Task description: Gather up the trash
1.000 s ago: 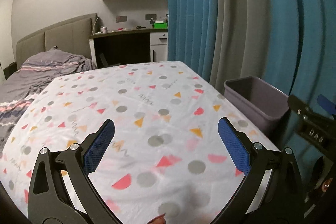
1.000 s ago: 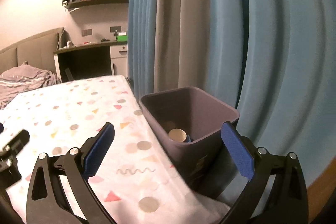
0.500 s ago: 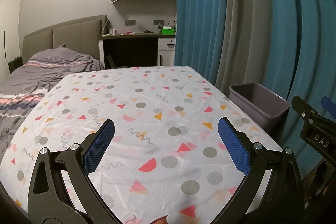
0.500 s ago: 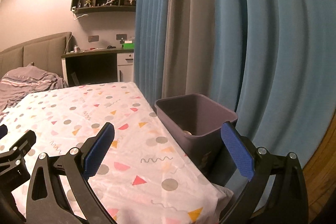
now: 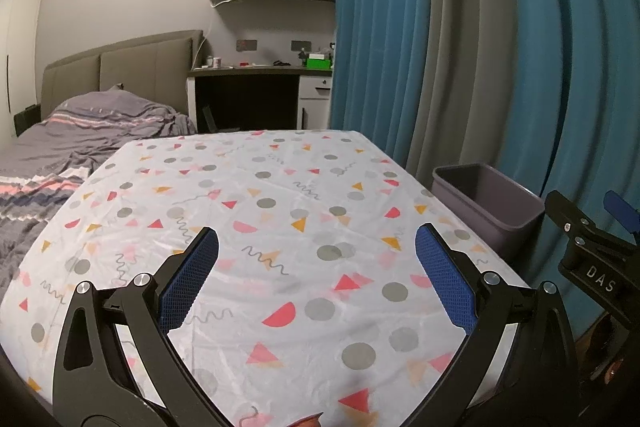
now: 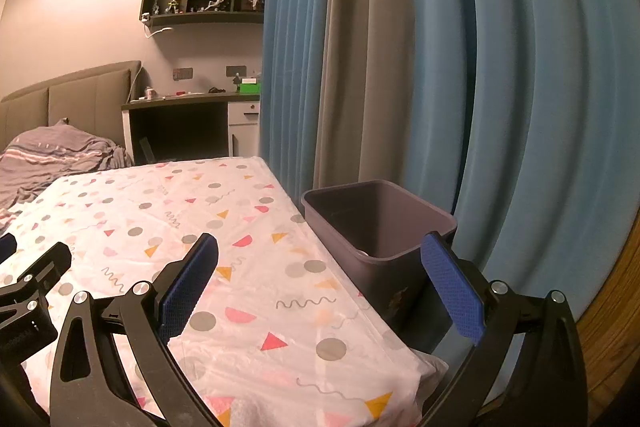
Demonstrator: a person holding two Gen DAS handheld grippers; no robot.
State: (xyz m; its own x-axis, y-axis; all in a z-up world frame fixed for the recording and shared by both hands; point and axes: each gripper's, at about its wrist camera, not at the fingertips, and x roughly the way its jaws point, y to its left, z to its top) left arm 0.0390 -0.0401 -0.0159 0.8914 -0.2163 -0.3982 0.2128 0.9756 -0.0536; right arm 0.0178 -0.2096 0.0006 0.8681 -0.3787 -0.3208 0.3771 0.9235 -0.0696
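Note:
A grey-purple trash bin stands on the floor against the right side of the table, by the curtains. Only a pale sliver shows at its bottom in the right wrist view. My left gripper hovers open over the near part of the patterned tablecloth, nothing between its blue pads. My right gripper is open too, over the table's near right corner, its right finger in front of the bin's near wall. No loose trash shows on the cloth. The right gripper's body appears at the left view's right edge.
Blue and grey curtains hang close behind the bin. A bed with a grey duvet lies left of the table. A desk and wall shelves with figurines stand at the far wall. Wooden floor shows at far right.
Both grippers have pulled back and up from the table and bin. The cup seen inside the bin a second ago is now hidden by the bin's near wall.

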